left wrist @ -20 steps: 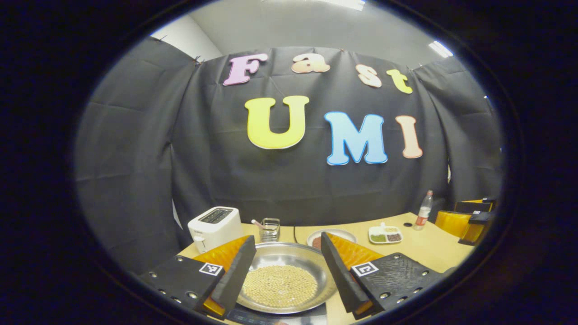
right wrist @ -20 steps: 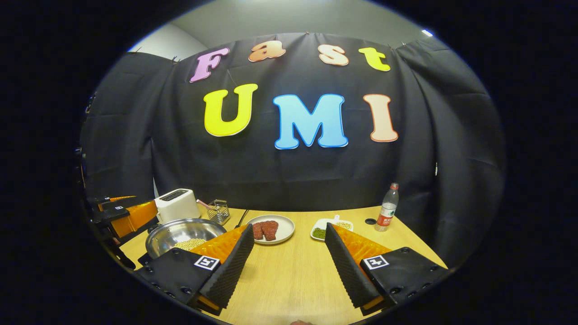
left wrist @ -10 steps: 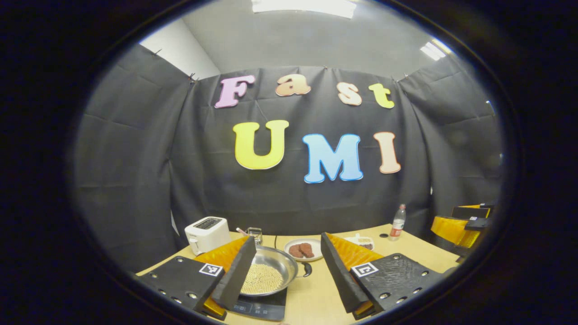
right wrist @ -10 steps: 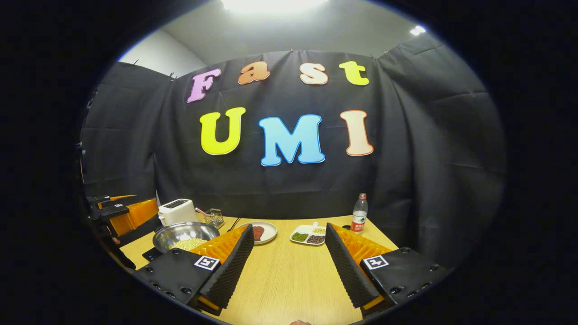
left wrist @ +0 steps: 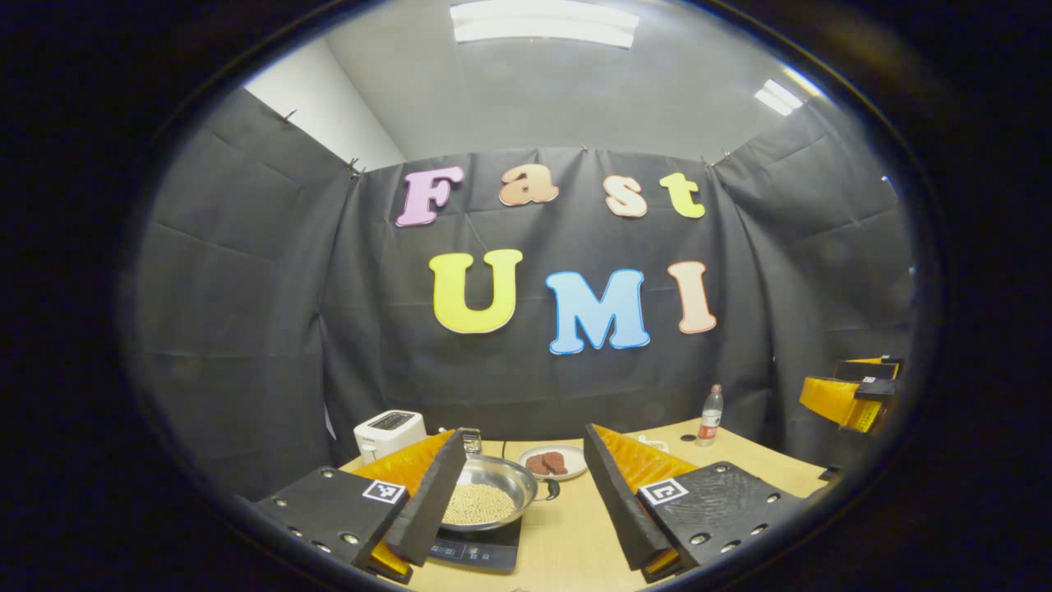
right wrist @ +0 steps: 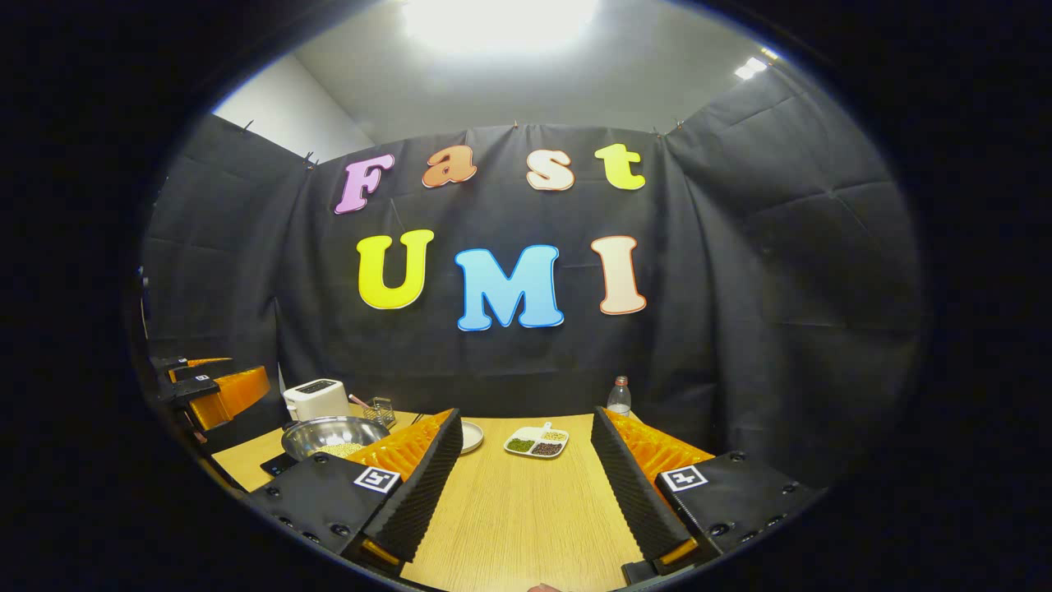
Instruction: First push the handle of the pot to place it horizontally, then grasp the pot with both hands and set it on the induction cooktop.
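both hand-held grippers, left (left wrist: pixel 518 501) and right (right wrist: pixel 526 485), gape wide, holding nothing.

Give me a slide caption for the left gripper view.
Open left gripper above pot of beans on induction cooktop.

1. Pot (left wrist: pixel 486 493): polished metal, glossy bowl, dark handle.
2. Induction cooktop (left wrist: pixel 477 549): smooth black top, slight sheen.
3. Table (right wrist: pixel 526 510): light wood-grain surface, matt.
4. Left gripper (left wrist: pixel 518 510): fingers faced with ribbed black pads, backed in glossy orange plastic; bodies matt black (bolt heads seen).
5. Toaster (left wrist: pixel 388 432): smooth white plastic look.
6. Bottle (left wrist: pixel 709 414): clear plastic.
7. Plate (left wrist: pixel 559 464): glossy white.
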### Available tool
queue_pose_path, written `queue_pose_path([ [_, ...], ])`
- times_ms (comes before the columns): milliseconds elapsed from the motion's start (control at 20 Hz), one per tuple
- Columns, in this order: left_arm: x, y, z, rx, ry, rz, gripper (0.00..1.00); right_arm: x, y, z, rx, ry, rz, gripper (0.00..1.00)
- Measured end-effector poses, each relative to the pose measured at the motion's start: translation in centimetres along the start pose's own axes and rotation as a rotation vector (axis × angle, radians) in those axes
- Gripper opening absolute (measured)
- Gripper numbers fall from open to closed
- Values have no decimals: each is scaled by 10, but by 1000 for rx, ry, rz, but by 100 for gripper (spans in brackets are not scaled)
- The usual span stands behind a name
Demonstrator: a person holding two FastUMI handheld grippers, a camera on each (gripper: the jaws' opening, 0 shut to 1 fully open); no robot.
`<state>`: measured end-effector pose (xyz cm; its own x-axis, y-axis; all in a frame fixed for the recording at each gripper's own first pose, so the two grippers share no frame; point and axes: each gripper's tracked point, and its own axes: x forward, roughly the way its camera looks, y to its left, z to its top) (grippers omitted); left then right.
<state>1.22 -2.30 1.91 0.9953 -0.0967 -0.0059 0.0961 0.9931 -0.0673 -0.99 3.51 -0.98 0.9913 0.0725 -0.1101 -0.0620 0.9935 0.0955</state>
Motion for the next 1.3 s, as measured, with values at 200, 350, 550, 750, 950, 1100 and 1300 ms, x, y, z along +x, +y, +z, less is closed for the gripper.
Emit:
queue_pose_path([
  [200, -15, 11, 11, 6, -8, 0, 87, -18, 7, 8, 7, -24, -11, 99],
  [350, -26, 18, 16, -2, -15, 1, 85, -28, 11, 10, 1, -40, -13, 99],
  [550, -35, 26, 18, 12, -23, 8, 84, -38, 13, 12, 6, -46, -23, 99],
  [750, -40, 31, 22, 3, -27, 13, 84, -42, 16, 13, 8, -46, -22, 99],
  [950, -44, 33, 23, 0, -24, 19, 84, -46, 20, 13, 3, -47, -16, 99],
  [1100, -44, 32, 23, -1, -25, 16, 87, -46, 22, 12, 8, -43, -11, 99],
  [1300, -43, 32, 22, -6, -24, 16, 88, -47, 23, 11, 1, -43, -13, 99],
])
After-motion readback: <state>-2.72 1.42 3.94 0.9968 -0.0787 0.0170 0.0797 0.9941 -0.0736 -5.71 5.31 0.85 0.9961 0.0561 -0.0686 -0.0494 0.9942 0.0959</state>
